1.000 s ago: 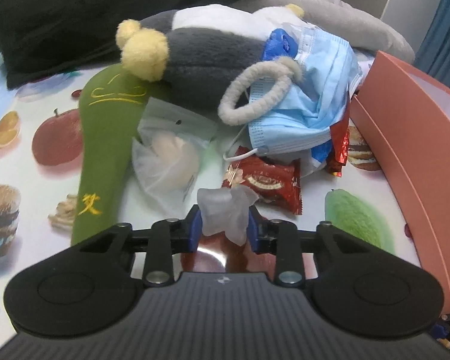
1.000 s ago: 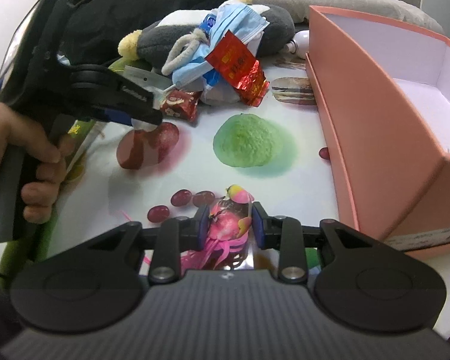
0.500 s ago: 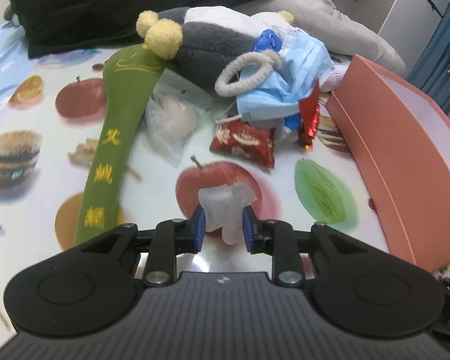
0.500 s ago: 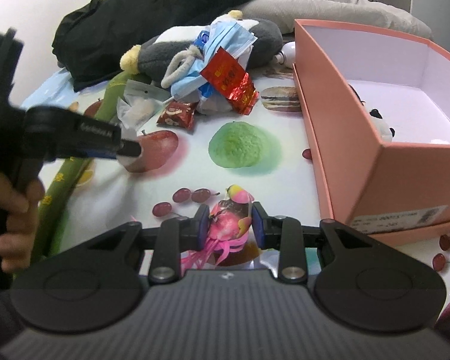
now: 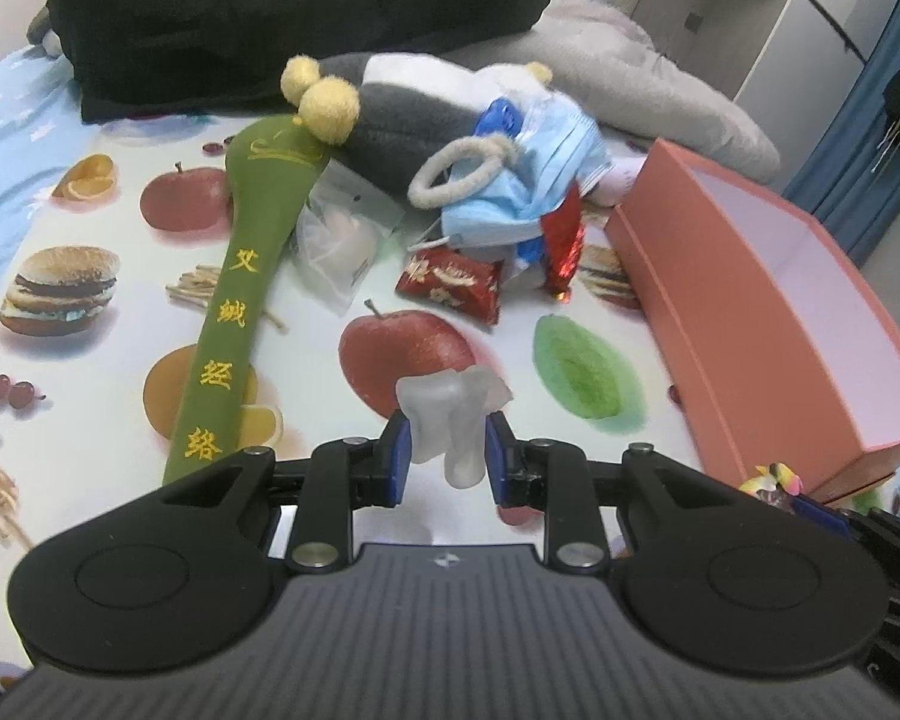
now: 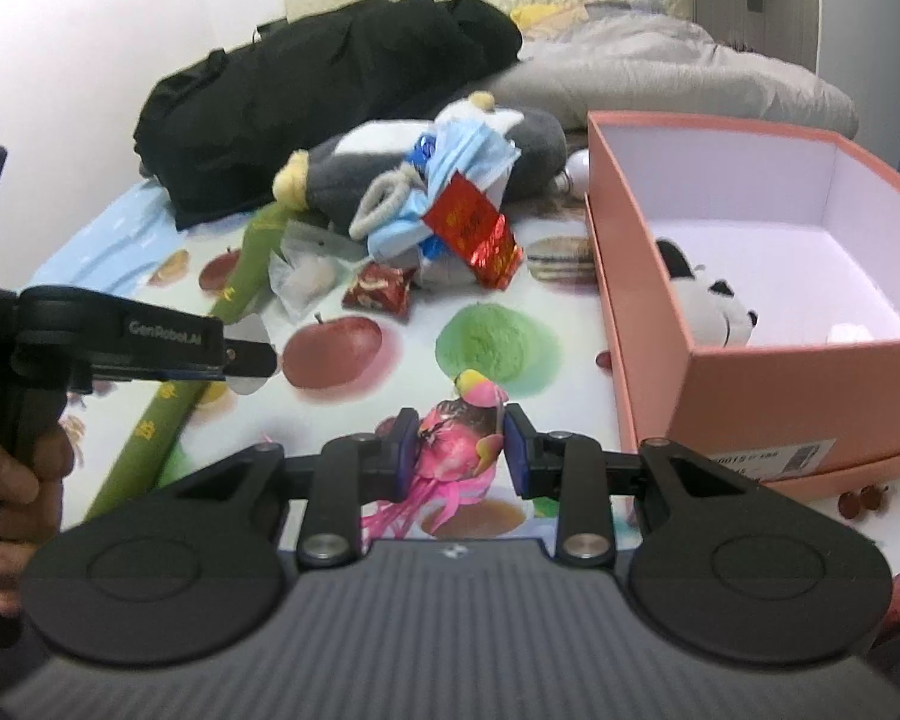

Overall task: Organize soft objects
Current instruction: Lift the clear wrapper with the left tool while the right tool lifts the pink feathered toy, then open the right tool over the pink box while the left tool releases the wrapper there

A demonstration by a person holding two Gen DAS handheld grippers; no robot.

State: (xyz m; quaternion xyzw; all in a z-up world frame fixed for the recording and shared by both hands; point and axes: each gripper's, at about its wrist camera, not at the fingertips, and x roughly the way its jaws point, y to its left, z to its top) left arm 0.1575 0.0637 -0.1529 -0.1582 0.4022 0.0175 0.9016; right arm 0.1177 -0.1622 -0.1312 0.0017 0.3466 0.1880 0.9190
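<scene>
My left gripper [image 5: 447, 450] is shut on a translucent white soft toy [image 5: 450, 414] shaped like a tooth, held above the fruit-print cloth. The right wrist view shows that same left gripper [image 6: 246, 360] from the side, with a hand on its handle. My right gripper [image 6: 462, 450] is shut on a pink soft toy [image 6: 459, 438] with a yellow tip and trailing pink strands. To its right stands an open salmon-pink box [image 6: 810, 384] with a panda plush [image 6: 708, 306] inside. The box [image 5: 750, 312] also appears in the left wrist view.
A pile lies beyond: grey plush [image 5: 402, 114], blue face masks [image 5: 546, 180], long green pad [image 5: 240, 300], clear bag [image 5: 336, 246], red snack packet [image 5: 450, 288], red foil packet [image 5: 561, 240]. Black coat [image 5: 270, 18] and grey cushion [image 5: 660, 96] lie behind.
Both grippers have risen and drawn back from the pile, each keeping its toy. The box's inside with the panda has come into the right wrist view.
</scene>
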